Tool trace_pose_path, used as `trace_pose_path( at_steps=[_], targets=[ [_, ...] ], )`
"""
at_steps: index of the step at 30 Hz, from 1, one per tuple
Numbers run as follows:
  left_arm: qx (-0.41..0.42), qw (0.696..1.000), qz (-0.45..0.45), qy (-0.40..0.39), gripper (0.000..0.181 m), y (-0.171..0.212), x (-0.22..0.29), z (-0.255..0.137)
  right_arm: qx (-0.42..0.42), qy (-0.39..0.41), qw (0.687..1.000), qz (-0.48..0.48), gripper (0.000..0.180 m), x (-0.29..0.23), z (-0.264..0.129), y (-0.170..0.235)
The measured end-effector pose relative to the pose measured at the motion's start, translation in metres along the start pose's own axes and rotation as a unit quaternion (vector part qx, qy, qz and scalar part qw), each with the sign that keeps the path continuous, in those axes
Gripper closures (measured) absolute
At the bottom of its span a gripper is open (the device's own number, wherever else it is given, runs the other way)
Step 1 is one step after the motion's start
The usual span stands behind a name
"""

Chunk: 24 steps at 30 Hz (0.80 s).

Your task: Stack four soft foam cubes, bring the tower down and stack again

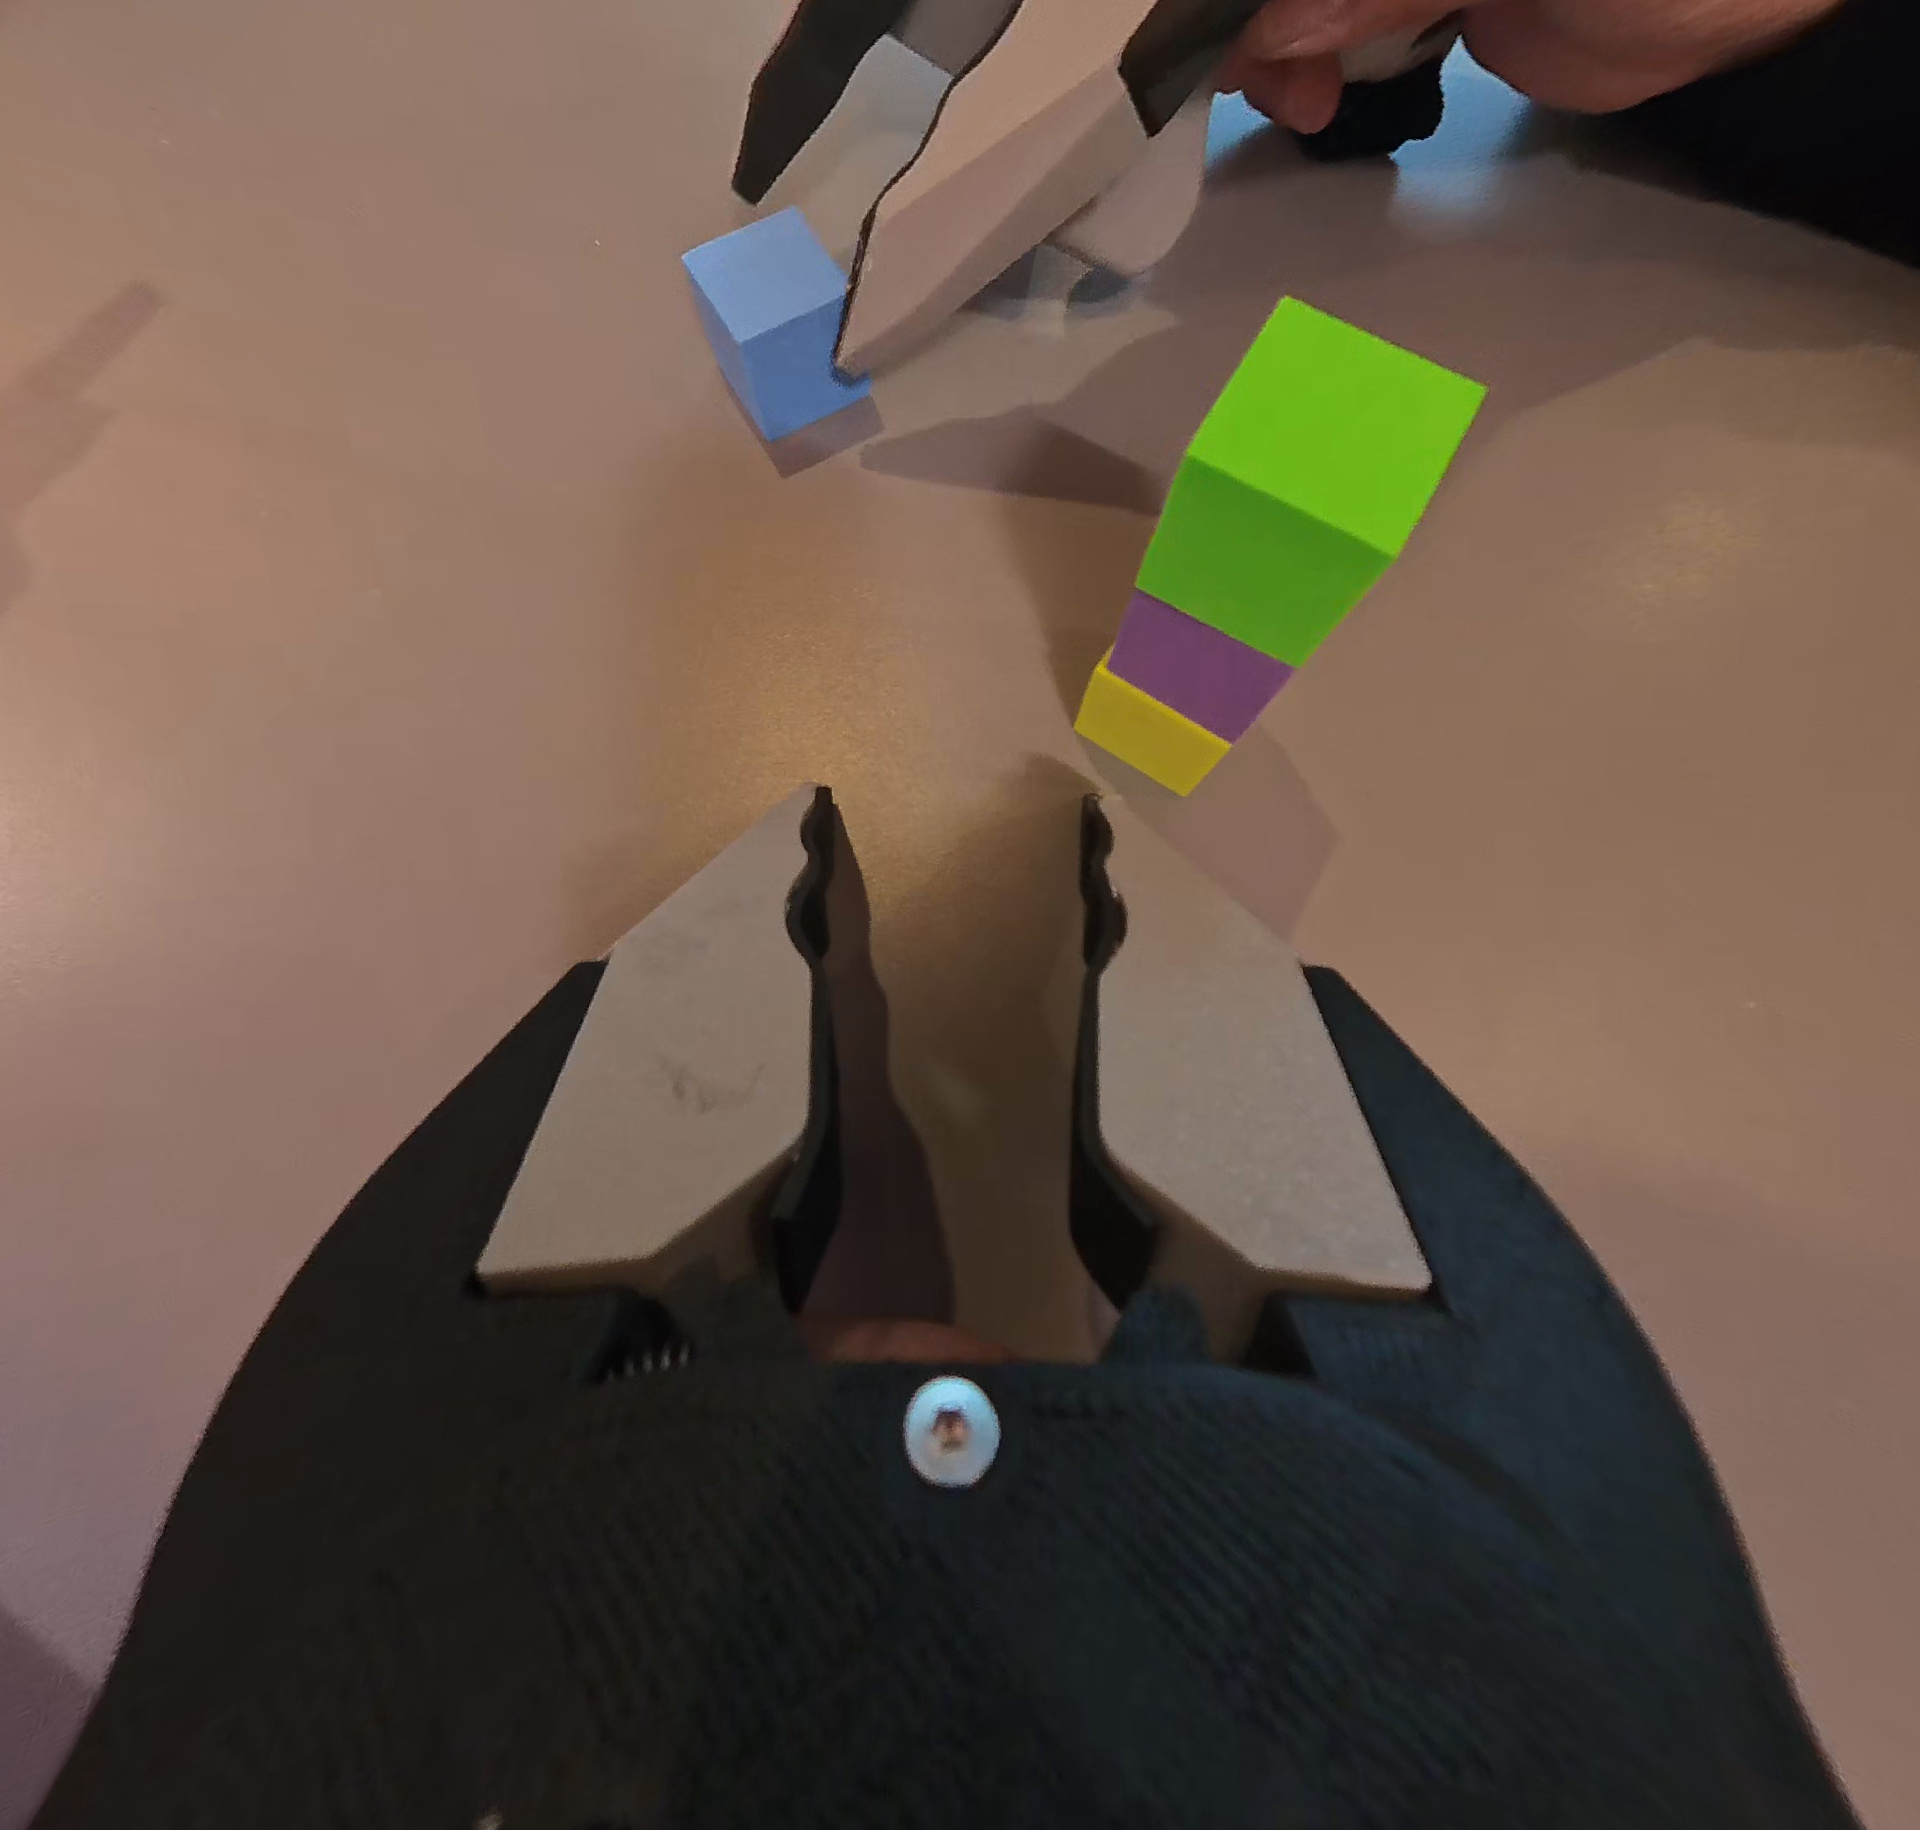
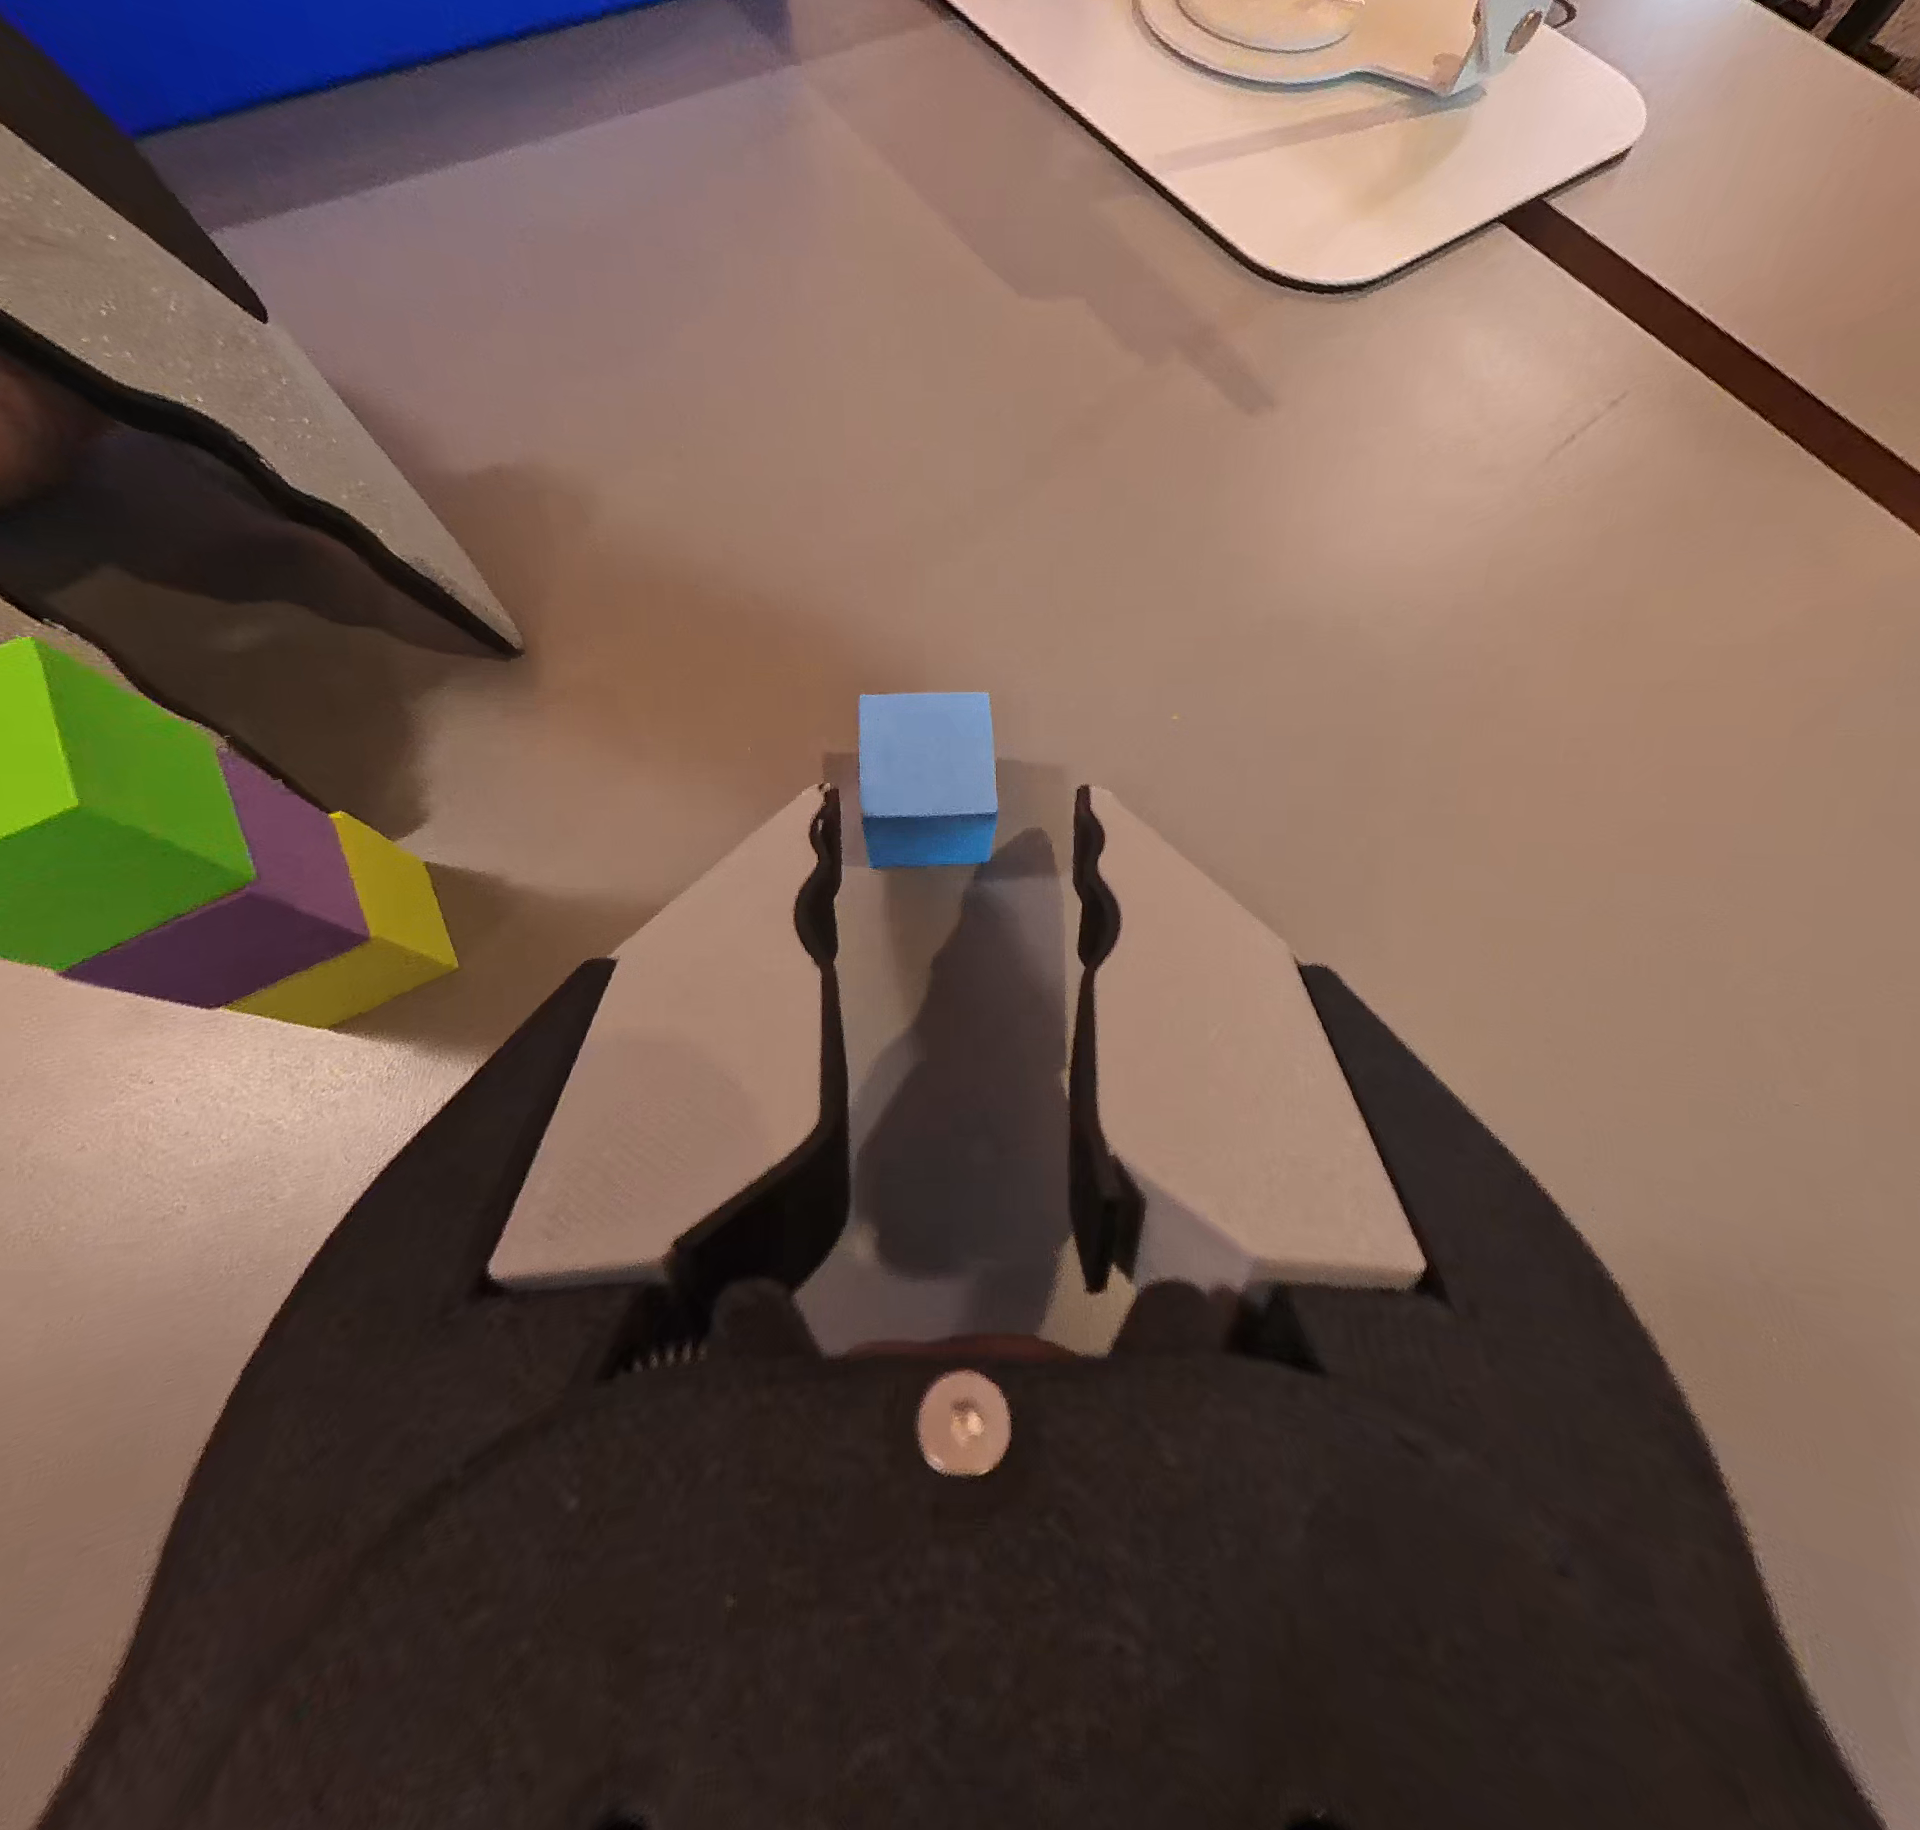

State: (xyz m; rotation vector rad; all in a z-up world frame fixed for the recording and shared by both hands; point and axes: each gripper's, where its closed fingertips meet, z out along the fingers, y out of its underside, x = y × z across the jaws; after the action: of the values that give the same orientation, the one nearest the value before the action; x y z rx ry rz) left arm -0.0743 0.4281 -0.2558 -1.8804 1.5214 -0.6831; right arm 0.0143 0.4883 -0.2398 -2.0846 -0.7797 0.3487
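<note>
A: Surface? Resting items?
B: Matte brown table [image 2: 1351, 637]. Blue cube [image 2: 925, 778] at centre; yellow cube [image 2: 390, 923] at 9 o'clock; white base plate [image 2: 1351, 170] at 1 o'clock.

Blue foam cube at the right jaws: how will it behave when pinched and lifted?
The small blue foam cube will probably dent slightly under squeeze, being soft foam per the task. Its flat faces and square edges make rolling unlikely. It sits alone on the brown table, between the open jaws of the right gripper, so it may slide if one side touches first.
</note>
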Motion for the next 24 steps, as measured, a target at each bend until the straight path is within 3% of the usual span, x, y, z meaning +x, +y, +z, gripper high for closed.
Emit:
trace_pose_path(
  at_steps=[24],
  targets=[
    [0.0, 1.0, 0.001, 0.0, 0.134, 0.0, 0.0, 0.0, -0.012, -0.018, 1.0, -0.008, 0.155, -0.006, 0.009, -0.002]
  ],
)
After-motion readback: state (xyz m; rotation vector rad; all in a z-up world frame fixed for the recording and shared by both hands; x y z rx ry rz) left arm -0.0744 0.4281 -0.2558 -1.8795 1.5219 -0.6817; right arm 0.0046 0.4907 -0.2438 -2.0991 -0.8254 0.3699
